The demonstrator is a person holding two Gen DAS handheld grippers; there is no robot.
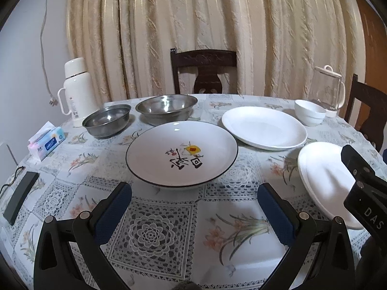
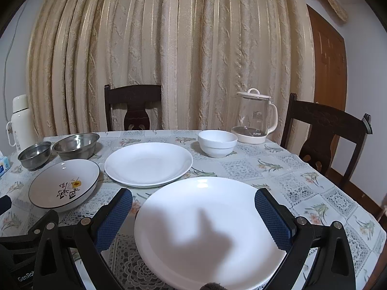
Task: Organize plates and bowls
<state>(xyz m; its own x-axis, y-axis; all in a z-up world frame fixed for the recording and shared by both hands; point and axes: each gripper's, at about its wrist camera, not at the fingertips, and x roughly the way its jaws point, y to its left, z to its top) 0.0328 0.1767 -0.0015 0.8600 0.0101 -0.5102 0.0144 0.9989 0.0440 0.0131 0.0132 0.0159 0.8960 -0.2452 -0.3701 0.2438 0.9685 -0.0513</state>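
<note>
Here, through the left wrist camera, we see our left gripper (image 1: 194, 197) held low over the tablecloth (image 1: 169, 229), its blue-padded fingers (image 1: 113, 207) spread wide with nothing between them. Just ahead of it sits the painted plate (image 1: 182, 153). Behind that stand two steel bowls (image 1: 167, 107), side by side, and to the right a large white plate (image 1: 263, 126) and a white bowl (image 1: 309, 112). A second white plate (image 1: 324, 176) lies at the right, partly hidden by our right gripper (image 1: 362, 181).

Through the right wrist camera, our right gripper (image 2: 193, 207) hovers level above the near white plate (image 2: 208, 229), its fingers (image 2: 273, 215) wide apart on either side of the plate; we cannot tell whether they touch it. The painted plate (image 2: 64, 184) lies to the left, the other white plate (image 2: 148, 164) beyond.
</note>
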